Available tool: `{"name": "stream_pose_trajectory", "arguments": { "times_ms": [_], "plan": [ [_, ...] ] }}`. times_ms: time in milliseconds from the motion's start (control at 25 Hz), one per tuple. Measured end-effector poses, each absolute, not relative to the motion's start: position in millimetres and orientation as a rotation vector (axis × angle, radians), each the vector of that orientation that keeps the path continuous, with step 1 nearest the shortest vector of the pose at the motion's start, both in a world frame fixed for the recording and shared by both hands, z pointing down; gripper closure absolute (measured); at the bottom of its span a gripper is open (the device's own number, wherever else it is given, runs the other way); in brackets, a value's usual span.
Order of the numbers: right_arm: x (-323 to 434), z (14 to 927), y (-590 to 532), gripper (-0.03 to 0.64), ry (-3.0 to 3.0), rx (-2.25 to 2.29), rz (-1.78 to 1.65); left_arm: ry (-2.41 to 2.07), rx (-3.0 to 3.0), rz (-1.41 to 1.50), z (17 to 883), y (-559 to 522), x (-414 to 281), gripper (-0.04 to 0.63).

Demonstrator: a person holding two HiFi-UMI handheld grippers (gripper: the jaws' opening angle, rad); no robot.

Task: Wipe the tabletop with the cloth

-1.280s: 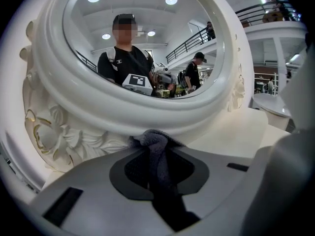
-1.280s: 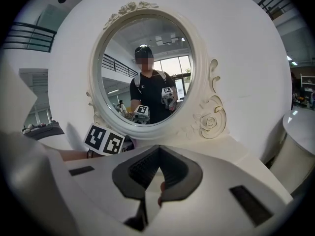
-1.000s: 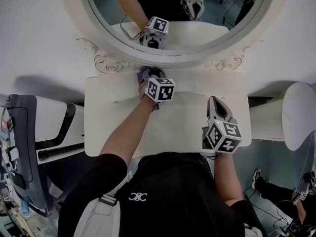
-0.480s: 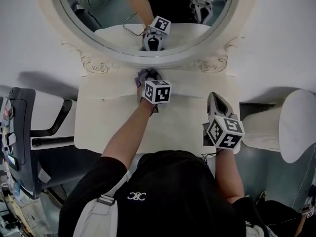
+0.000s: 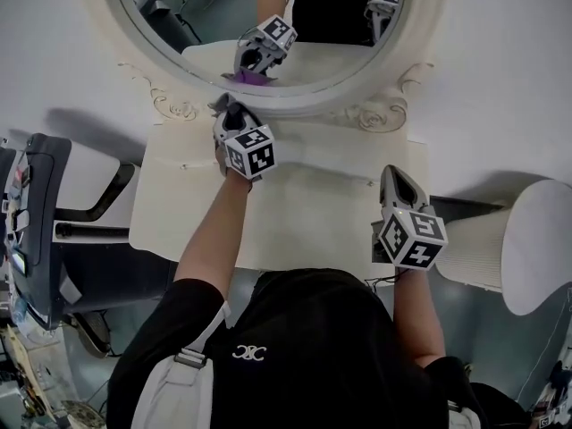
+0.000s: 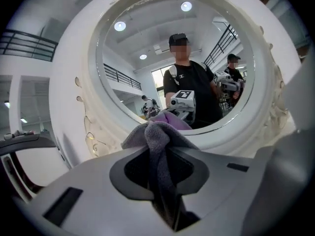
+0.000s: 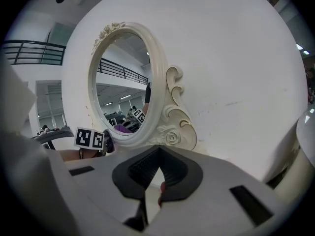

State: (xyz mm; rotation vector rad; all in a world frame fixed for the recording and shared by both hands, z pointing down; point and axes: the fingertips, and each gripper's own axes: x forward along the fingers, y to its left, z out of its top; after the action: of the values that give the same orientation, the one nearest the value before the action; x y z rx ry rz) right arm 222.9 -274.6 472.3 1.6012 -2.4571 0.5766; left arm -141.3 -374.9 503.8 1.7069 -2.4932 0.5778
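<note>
My left gripper (image 5: 229, 110) is at the back left of the cream tabletop (image 5: 313, 217), right against the base of the mirror frame. It is shut on a grey and purple cloth (image 6: 158, 134), which bunches up out of the jaws in the left gripper view. In the head view the gripper hides the cloth; only its purple reflection (image 5: 251, 78) shows in the glass. My right gripper (image 5: 394, 182) hovers over the table's right front part, jaws together with nothing between them. In the right gripper view it (image 7: 153, 188) points toward the mirror.
A large oval mirror (image 5: 268, 25) in an ornate white frame stands along the table's back edge against a white wall. A dark grey chair (image 5: 40, 222) is to the left of the table, and a white round seat (image 5: 532, 239) to the right.
My left gripper has slid left along the table's back edge with the cloth, closer to the mirror frame. The right gripper has stayed about where it was.
</note>
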Motion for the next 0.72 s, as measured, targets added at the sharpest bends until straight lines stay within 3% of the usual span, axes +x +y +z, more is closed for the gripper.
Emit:
{"name": "stream_pose_trajectory", "arguments": {
  "times_ms": [240,720],
  "plan": [
    [235,480,-271,0.614,-2.458,1.585,0.585,-2.453,1.725,0.517,508,-375,-141,0.531],
    [287,487,-265,0.614,-2.425,1.629,0.605,-2.263,1.896,0.465,527,-387,-17,0.531]
  ]
}}
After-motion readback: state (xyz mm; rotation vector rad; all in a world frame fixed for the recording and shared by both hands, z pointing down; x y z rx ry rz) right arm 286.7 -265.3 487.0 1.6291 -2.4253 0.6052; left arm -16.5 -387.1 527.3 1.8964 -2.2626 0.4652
